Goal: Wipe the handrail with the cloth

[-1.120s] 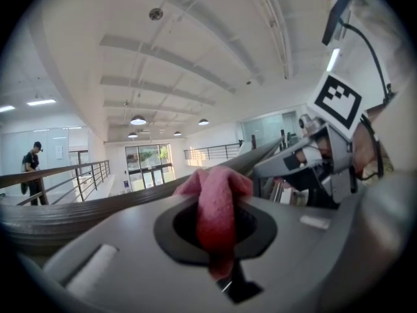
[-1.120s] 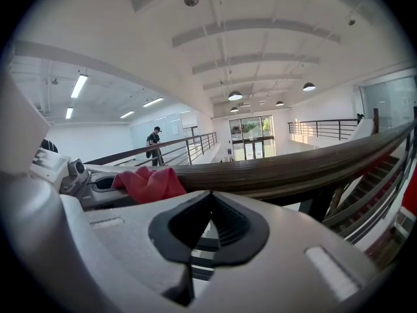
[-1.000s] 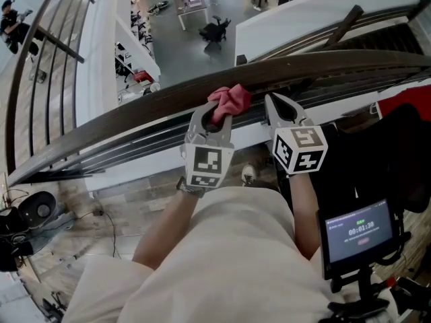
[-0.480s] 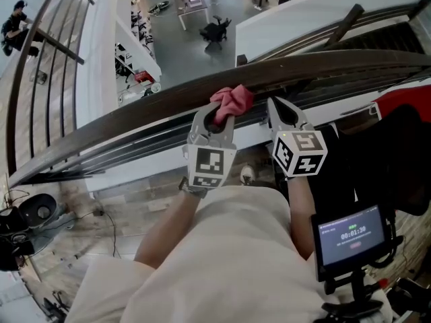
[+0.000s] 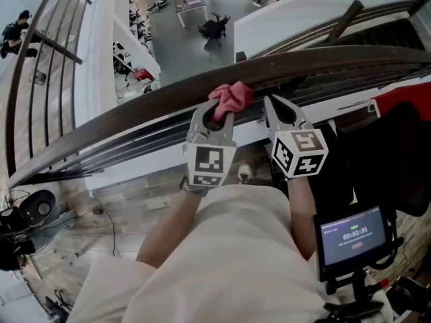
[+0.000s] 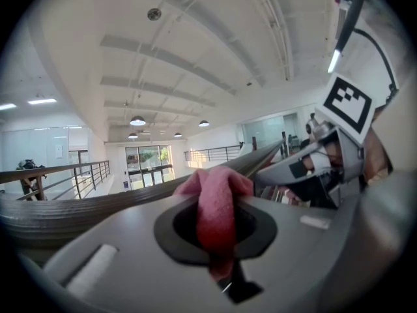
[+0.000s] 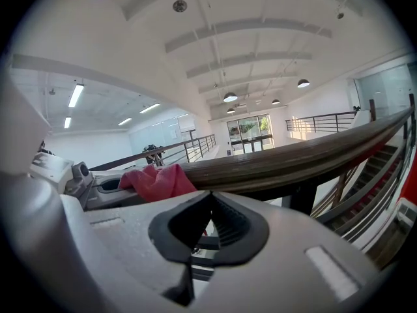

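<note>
A dark brown wooden handrail point(image 5: 135, 110) curves from lower left to upper right in the head view. A pink-red cloth point(image 5: 229, 98) lies bunched on top of it. My left gripper point(image 5: 217, 116) is shut on the cloth and holds it against the rail. In the left gripper view the cloth point(image 6: 215, 201) hangs between the closed jaws, and the handrail point(image 6: 71, 207) runs off to the left. My right gripper point(image 5: 275, 105) is shut on nothing, just right of the cloth and under the rail's near edge. In the right gripper view the handrail point(image 7: 293, 162) crosses ahead, with the cloth point(image 7: 156, 181) at left.
Beyond the rail is an open drop to a lower floor with tables and chairs point(image 5: 214, 27). Thin metal railing bars point(image 5: 47, 73) stand at the far left. A device with a lit screen point(image 5: 350, 237) sits at lower right, beside dark and red equipment point(image 5: 401, 126).
Both grippers and the cloth stay at the same spot on the rail. Only the screen device at lower right has shifted a little.
</note>
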Demonstrator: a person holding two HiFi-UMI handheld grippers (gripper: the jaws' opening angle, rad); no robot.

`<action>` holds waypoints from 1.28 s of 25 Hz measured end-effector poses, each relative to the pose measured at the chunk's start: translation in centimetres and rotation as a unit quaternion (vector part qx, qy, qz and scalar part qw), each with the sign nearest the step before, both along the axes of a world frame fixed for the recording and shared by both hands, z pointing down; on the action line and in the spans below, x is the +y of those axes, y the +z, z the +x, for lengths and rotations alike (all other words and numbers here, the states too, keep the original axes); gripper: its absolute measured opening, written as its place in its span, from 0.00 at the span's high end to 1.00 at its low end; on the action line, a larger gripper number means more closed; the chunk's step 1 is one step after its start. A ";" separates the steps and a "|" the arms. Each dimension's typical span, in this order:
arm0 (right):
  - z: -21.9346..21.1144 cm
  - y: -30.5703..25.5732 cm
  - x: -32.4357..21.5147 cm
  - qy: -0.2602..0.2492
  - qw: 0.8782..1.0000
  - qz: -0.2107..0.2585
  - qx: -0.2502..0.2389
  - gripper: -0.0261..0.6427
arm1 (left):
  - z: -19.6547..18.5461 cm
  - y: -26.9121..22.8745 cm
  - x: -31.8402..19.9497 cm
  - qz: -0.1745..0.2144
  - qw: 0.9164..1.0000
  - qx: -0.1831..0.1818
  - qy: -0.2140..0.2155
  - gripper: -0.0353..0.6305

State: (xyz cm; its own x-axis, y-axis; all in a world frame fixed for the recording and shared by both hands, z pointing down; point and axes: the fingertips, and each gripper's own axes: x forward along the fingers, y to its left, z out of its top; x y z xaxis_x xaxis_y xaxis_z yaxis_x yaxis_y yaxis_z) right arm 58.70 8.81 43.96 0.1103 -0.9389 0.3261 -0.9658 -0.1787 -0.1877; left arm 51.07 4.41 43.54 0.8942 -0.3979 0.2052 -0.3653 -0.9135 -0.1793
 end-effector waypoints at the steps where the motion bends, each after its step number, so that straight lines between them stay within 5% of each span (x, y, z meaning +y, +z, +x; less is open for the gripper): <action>1: 0.3 -0.3 0.1 -0.001 1.000 0.000 -0.001 0.96 | 0.3 -0.2 0.1 0.000 1.000 0.000 -0.001 0.91; 15: -0.4 -0.5 0.2 -0.038 0.999 -0.006 0.012 0.96 | 0.5 0.3 0.8 -0.004 1.000 0.003 -0.025 0.91; 32: 1.2 -0.8 -0.2 -0.013 1.000 -0.006 0.020 0.96 | 2.8 0.1 0.3 0.002 0.999 0.010 -0.032 0.91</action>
